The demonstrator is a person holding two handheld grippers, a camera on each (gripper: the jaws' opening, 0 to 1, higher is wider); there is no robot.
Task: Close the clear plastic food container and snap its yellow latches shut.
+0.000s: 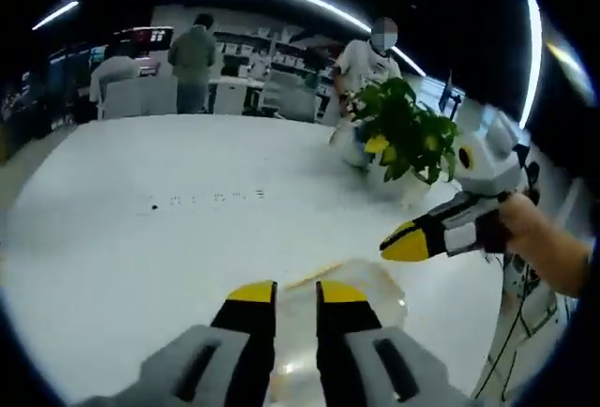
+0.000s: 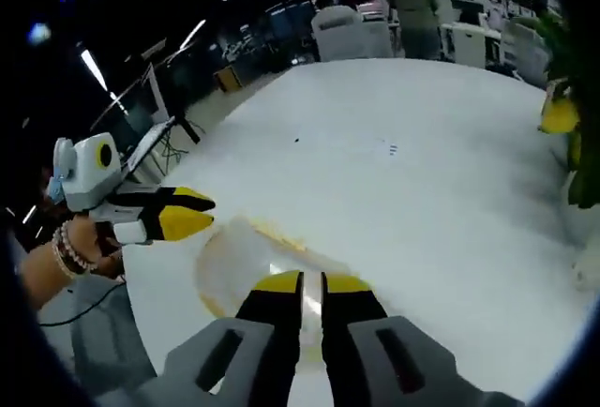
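Left gripper [image 1: 295, 293]: seen from its own camera, jaws nearly together with a narrow gap, yellow tips poised just above the near edge of the container; whether they touch it cannot be told. In the right gripper view it enters from the left [image 2: 192, 214], held by a hand [image 2: 80, 248] wearing a bead bracelet, its yellow tips close together beside the container.
Container [image 1: 361, 294]: clear plastic, lying flat on the white table [image 1: 169, 210] near its front edge; a thin yellow strip shows along one rim. In the right gripper view it sits just ahead of the jaws [image 2: 239, 262].
Right gripper [image 2: 302, 285]: jaws almost together, a slim gap between the yellow tips, hanging over the container. In the left gripper view it comes in from the right [image 1: 405, 243], tips together and pointing toward the container, apart from it.
Plant [image 1: 403, 130]: leafy green, standing on the table's far right side.
Background: two people [image 1: 192, 55] standing beyond the table among desks.
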